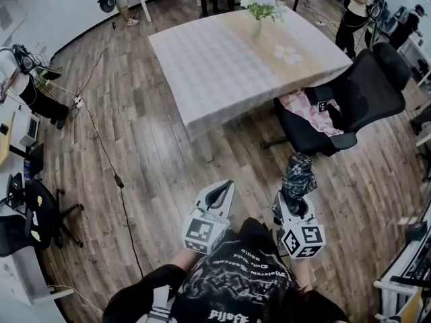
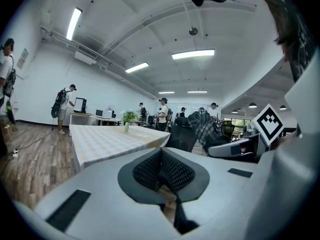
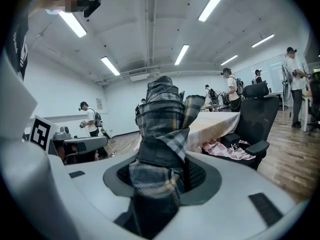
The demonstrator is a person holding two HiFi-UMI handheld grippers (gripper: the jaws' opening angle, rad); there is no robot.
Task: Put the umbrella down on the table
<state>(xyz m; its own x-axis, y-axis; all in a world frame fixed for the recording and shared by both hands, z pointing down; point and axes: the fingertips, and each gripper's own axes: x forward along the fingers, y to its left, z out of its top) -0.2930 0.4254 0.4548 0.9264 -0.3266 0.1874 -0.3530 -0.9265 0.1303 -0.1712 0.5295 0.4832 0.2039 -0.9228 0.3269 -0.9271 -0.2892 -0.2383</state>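
At lower right, the right gripper [image 1: 293,206] clamps the folded plaid umbrella [image 1: 298,175] around its soft, likely light fabric, which may slip; the left gripper [image 1: 217,195] is closed, empty.
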